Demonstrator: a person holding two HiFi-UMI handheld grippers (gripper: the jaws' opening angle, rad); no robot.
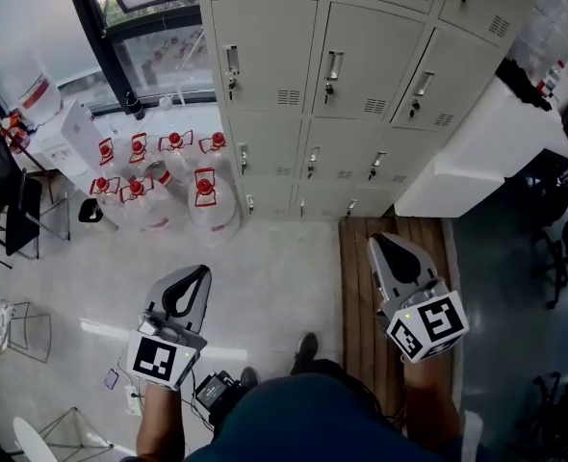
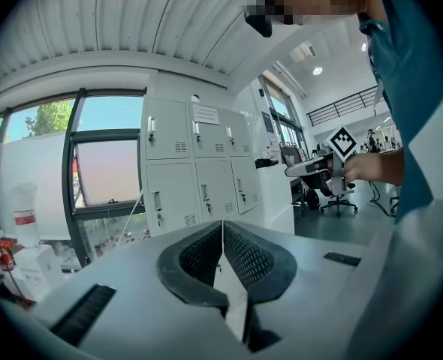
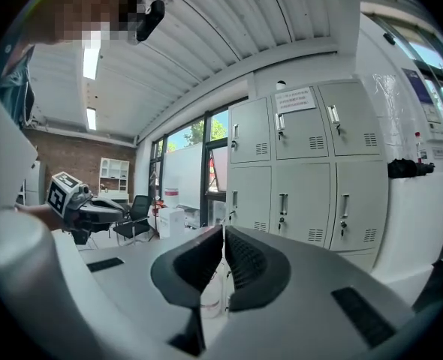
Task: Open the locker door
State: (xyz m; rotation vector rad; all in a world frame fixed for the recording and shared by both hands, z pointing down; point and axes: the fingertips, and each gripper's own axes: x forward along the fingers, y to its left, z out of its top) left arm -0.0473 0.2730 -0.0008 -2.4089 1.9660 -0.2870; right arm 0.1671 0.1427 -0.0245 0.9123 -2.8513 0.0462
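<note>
Head view: left gripper [image 1: 202,273] and right gripper [image 1: 380,242] are hovering at bottom, jaws clenched empty, aiming at lockers [image 1: 347,75] up top, well apart; probably approaching.

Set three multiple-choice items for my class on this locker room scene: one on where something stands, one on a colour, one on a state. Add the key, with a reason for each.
1. In the head view, where do the water jugs stand relative to the lockers?
A. left of them, on the floor
B. on top of them
C. right of them, on a shelf

2. What colour are the caps of the jugs?
A. blue
B. red
C. green

3. How do the jaws of the right tool stand?
A. wide apart
B. shut on a door handle
C. together, with nothing between them

Key: 1 A, the jugs cluster at the lockers' left; 2 B, every cap shows red; 3 C, the right gripper view shows the jaws meeting, far from any door.
</note>
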